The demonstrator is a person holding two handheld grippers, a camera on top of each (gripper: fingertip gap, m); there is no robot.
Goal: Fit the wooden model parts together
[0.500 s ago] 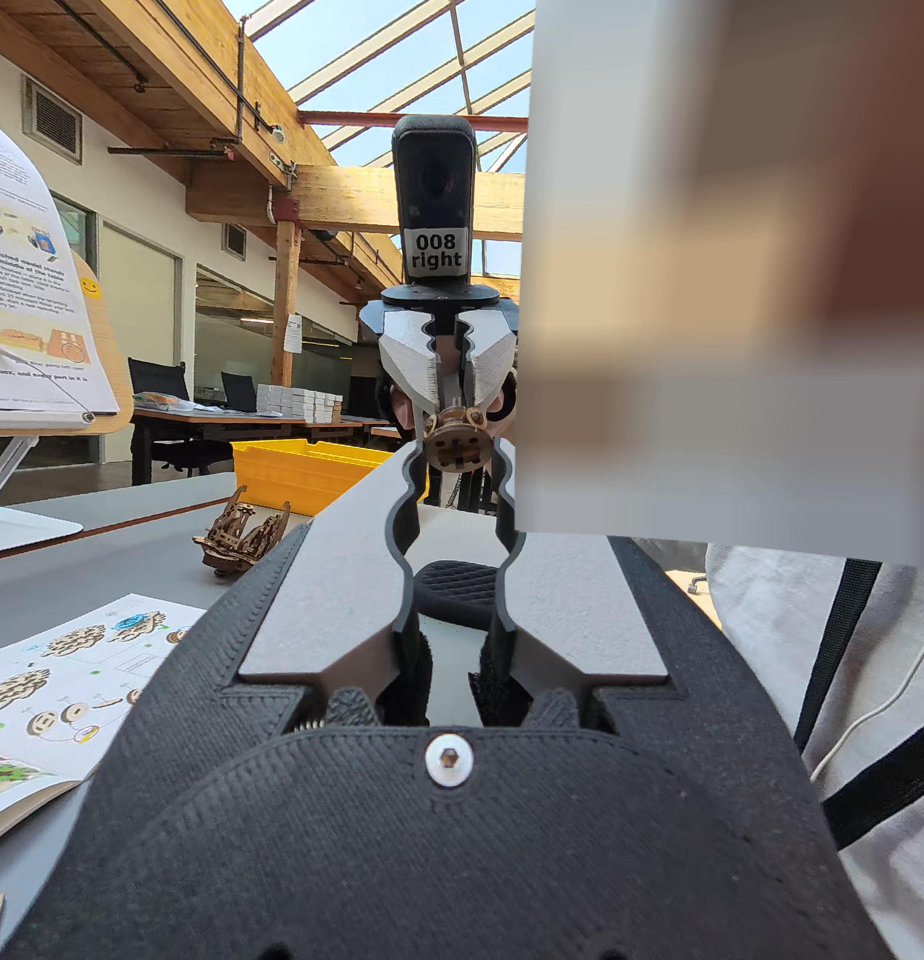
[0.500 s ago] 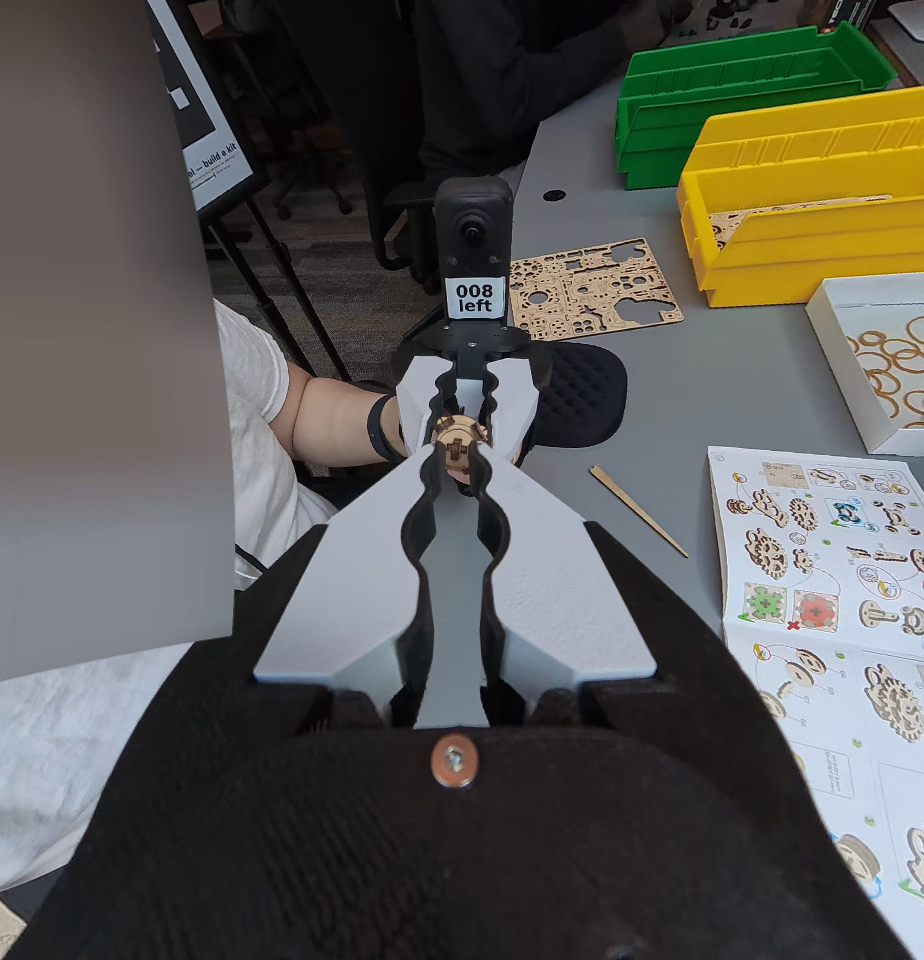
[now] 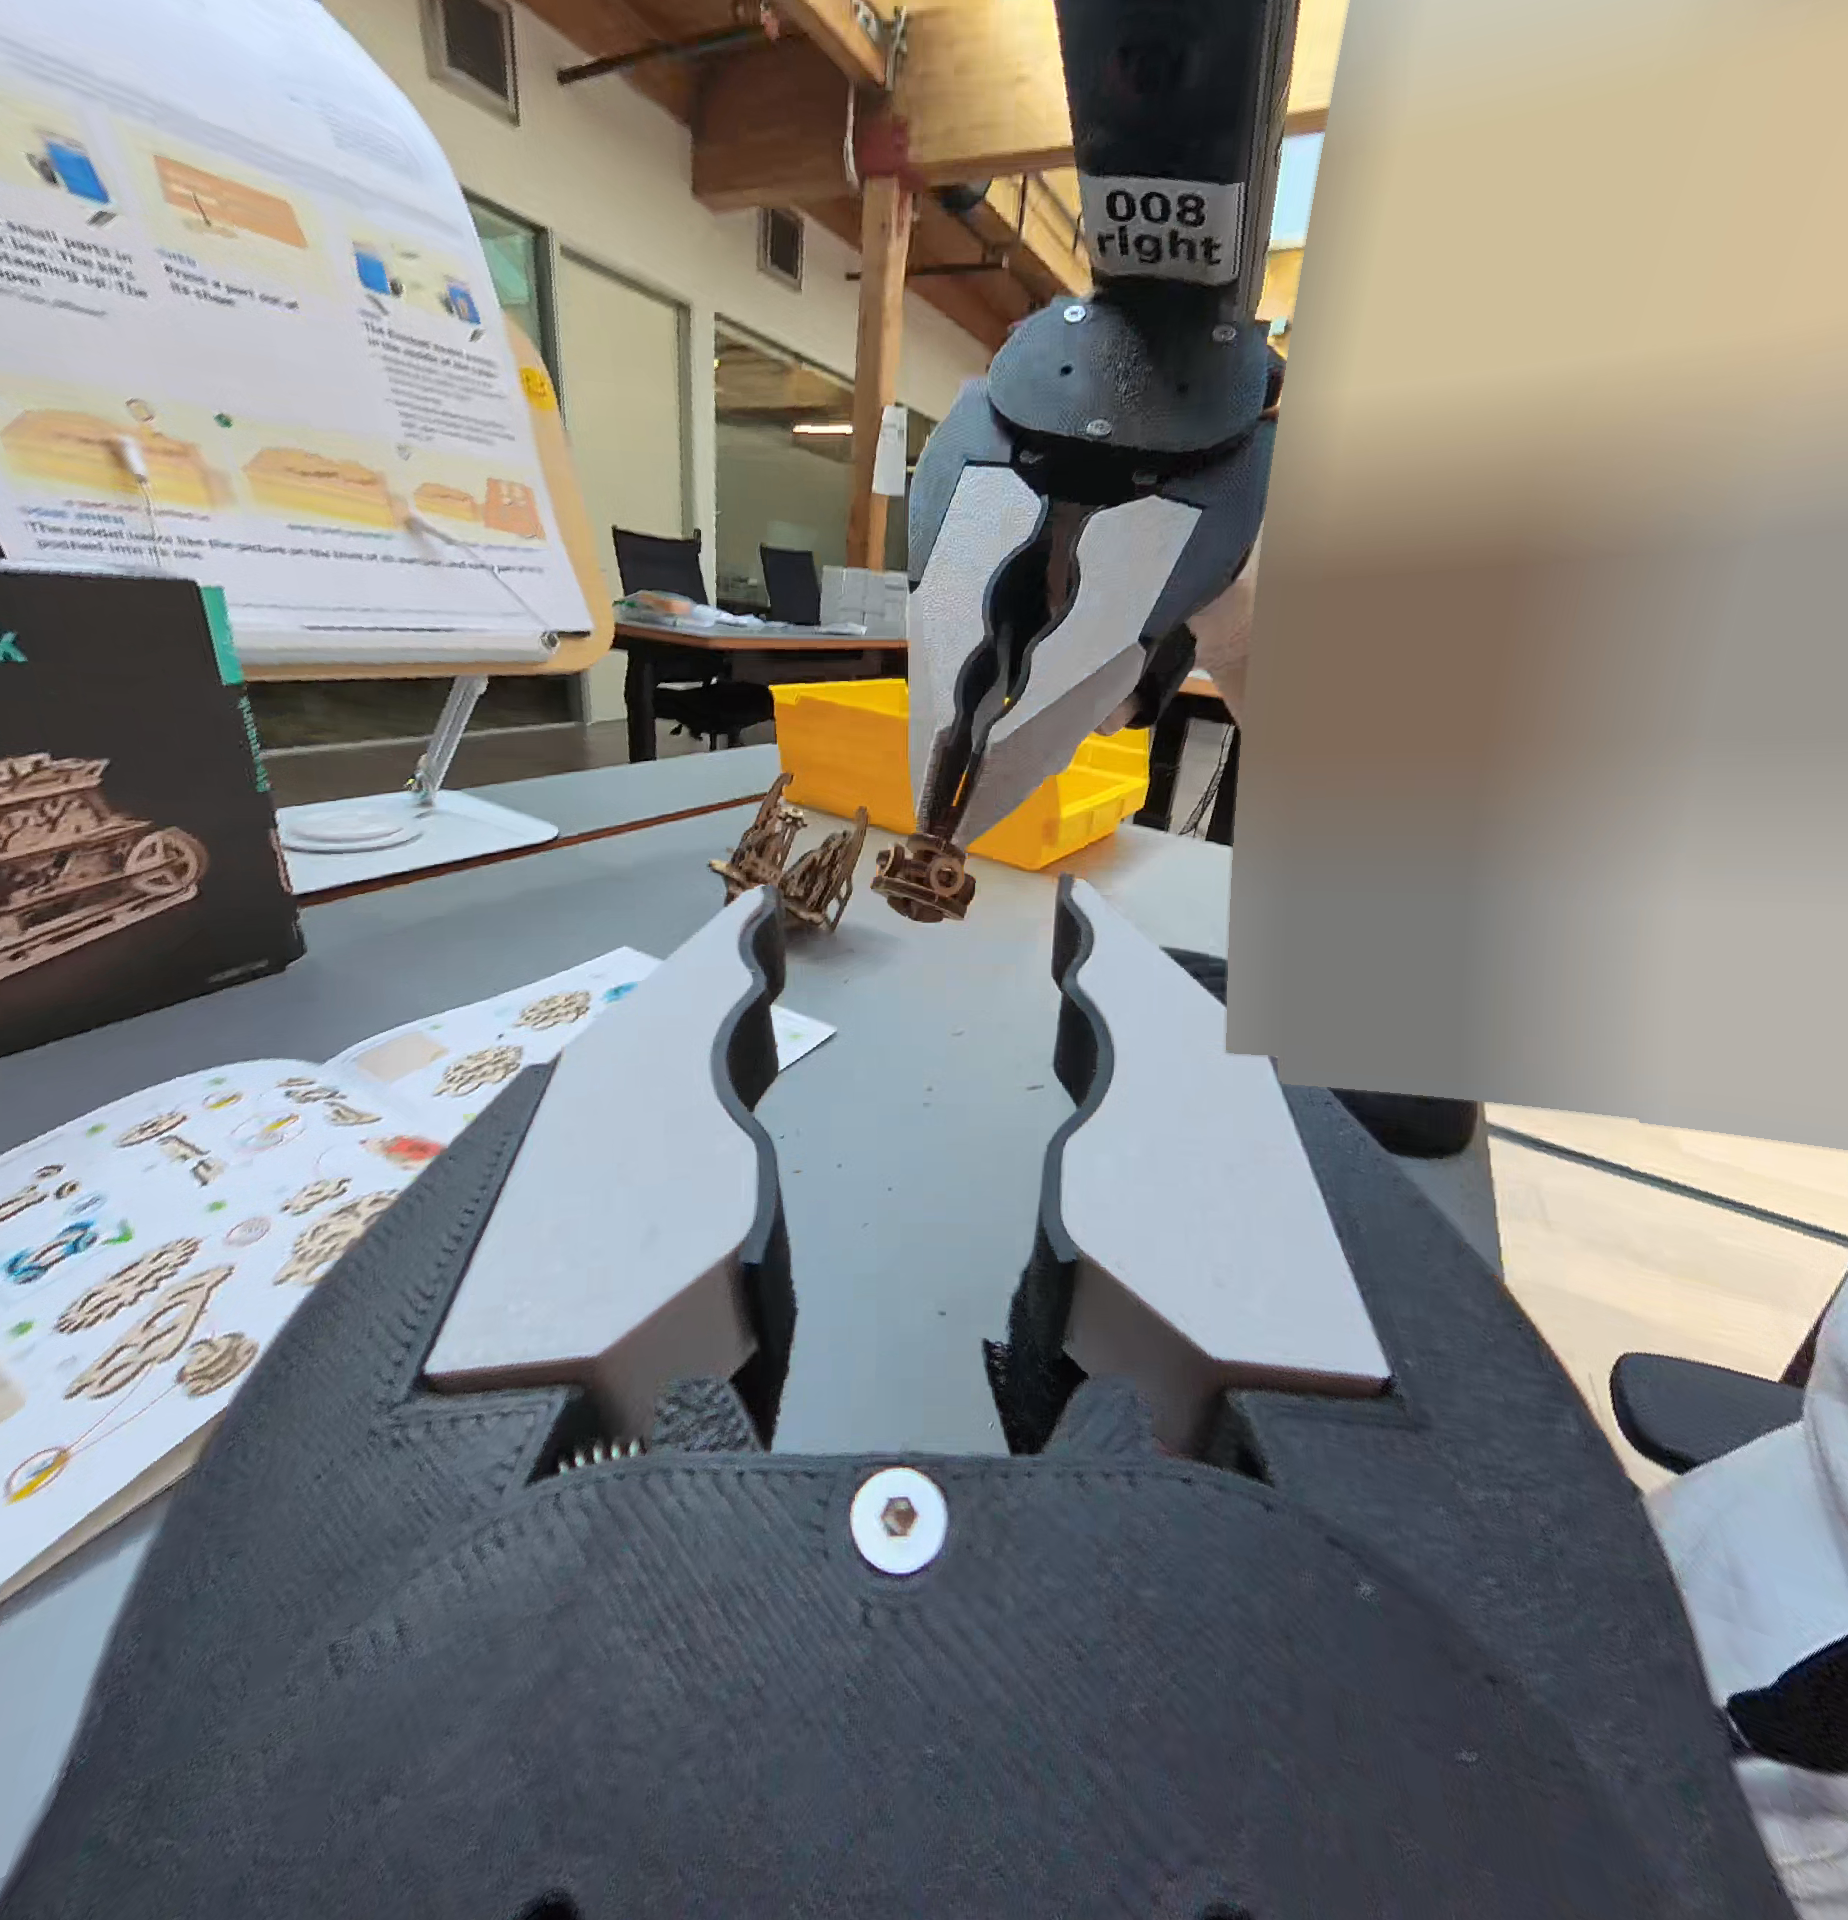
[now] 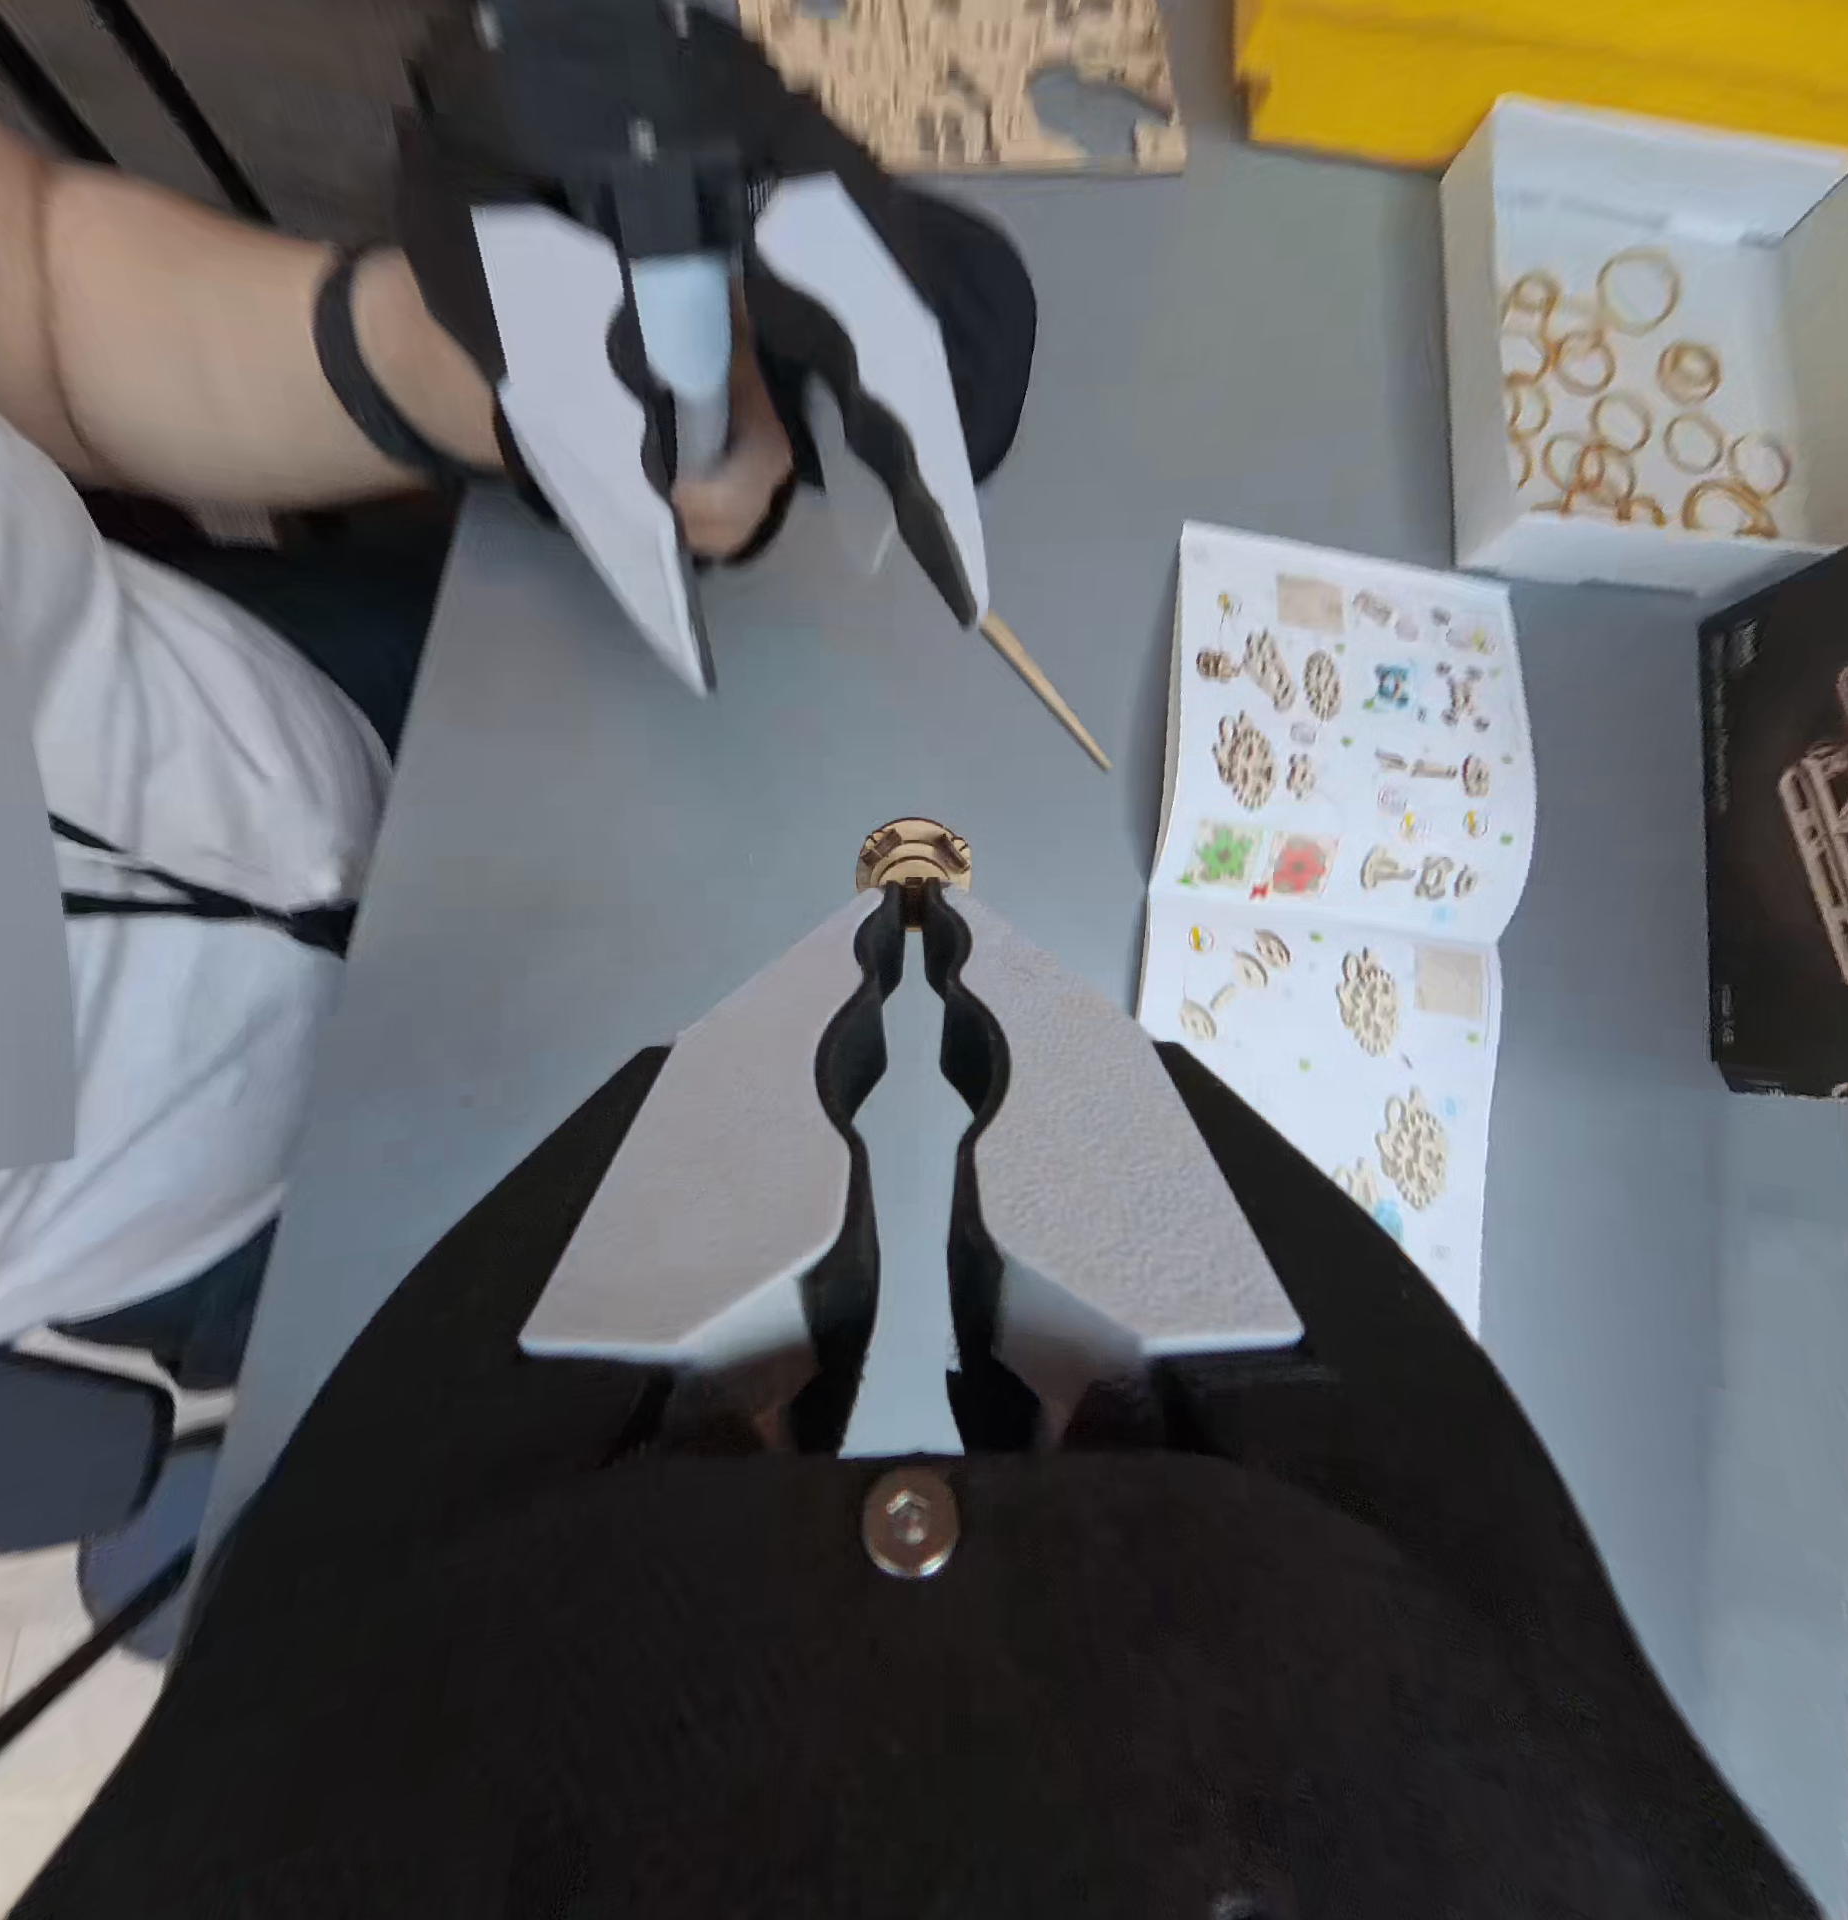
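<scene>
My right gripper is shut on a small round wooden wheel part and points down at the grey table. In the left wrist view the same gripper holds the part just above the table. My left gripper is open and empty, a short way in front of the part. It also shows in the right wrist view, open and blurred. A built wooden sub-assembly lies on the table just left of the held part.
An open instruction booklet lies to the right, a thin wooden stick beside it. A white box of rings, a black kit box, a yellow bin, a punched wooden sheet and an instruction stand surround the work area.
My left gripper has let go of the wooden part, opened and drawn back. My right gripper has tilted downward with the part and carried it low over the table.
</scene>
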